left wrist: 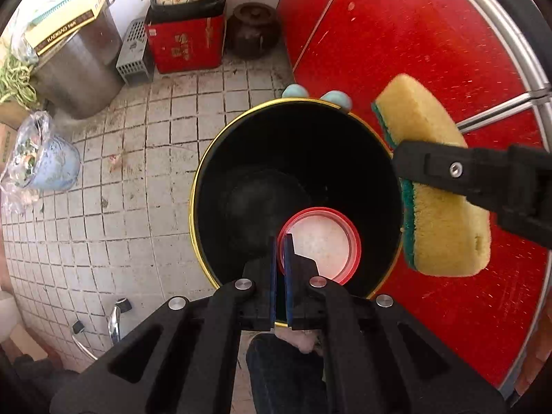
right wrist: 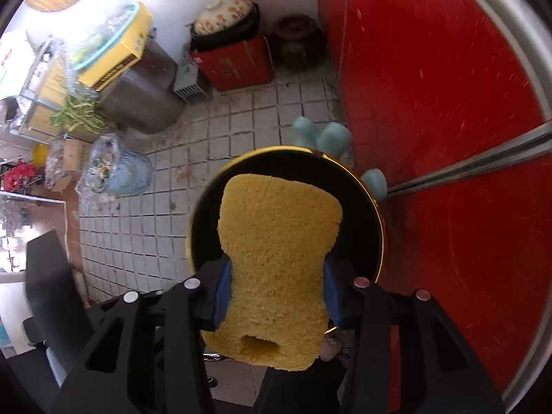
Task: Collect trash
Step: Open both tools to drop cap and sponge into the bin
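A black bin with a gold rim [left wrist: 196,186] stands on the tiled floor, seen from above. My left gripper [left wrist: 280,241] hangs over its mouth, pointing down, shut on the rim of a red round lid [left wrist: 324,245] with a pale inside. My right gripper [right wrist: 276,269] is shut on a yellow sponge [right wrist: 279,241], its blue pads pressing the sponge's narrow waist, above the bin's rim [right wrist: 376,220]. In the left wrist view the sponge [left wrist: 445,234], with its green scrub side, sits at the bin's right edge over the red table.
A red round table [left wrist: 414,51] with a metal edge lies right of the bin. Against the far wall stand a steel pot [left wrist: 79,69], a red box [left wrist: 186,45] and a brown jar [left wrist: 253,31]. A bagged blue pot [left wrist: 51,162] sits at the left. A person's leg [left wrist: 283,372] is below.
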Demonstrator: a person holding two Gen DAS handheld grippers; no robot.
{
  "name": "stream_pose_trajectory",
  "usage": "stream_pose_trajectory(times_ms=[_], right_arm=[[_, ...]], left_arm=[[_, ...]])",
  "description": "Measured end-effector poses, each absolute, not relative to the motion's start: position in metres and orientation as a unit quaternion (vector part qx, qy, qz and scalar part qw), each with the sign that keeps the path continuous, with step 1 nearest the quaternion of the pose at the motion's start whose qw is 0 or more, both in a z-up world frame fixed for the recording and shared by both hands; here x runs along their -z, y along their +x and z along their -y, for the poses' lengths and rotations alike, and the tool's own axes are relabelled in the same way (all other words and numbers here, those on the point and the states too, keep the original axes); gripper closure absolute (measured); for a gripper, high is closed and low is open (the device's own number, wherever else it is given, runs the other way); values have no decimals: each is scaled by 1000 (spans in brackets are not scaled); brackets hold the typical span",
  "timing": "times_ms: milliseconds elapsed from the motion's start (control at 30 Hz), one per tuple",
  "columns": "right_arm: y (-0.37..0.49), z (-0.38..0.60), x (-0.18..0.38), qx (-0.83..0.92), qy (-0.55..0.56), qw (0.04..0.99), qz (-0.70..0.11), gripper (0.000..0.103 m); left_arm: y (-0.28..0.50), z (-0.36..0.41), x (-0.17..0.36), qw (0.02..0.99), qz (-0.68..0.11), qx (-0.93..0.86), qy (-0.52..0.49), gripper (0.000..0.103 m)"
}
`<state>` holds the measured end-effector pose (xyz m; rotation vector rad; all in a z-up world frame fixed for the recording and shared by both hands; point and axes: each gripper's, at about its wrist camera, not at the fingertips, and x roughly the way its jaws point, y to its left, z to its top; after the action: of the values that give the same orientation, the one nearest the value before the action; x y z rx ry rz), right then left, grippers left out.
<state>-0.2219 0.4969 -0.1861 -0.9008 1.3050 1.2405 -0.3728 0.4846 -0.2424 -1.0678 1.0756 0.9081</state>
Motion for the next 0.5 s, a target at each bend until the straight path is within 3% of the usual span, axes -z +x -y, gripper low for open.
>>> stream_pose_trajectory(times_ms=[133,167,200,233,267,300,333,500], right_arm=[[-215,-504,206,-516,-374,533,-556,50],[-214,-507,210,-516,-374,534,-555,46],[-214,-507,208,-518,-376,538,-549,34],[-214,-508,205,-519,-377,543,-543,18],[-214,-507,197,-521,-377,551,-532,14],[-214,-507,191,-525,-373,554,-527,12],[-214,-508,185,-530,-369,554,-525,11],[-214,-490,100,-572,-315,558,-512,8]], left_arm=[[-366,-488,254,637,-481,-399,-451,100],[-365,-488,255,639,-483,-400,-446,98],[-365,-486,252,641,-483,-404,-440,95],[-367,-485,249,643,-479,-403,-442,77],[-372,-482,241,643,-471,-410,-443,40],[-376,-481,236,643,-462,-422,-441,24],[-382,-478,226,646,-450,-435,-437,17],[-413,-456,144,637,-417,-503,-409,9]])
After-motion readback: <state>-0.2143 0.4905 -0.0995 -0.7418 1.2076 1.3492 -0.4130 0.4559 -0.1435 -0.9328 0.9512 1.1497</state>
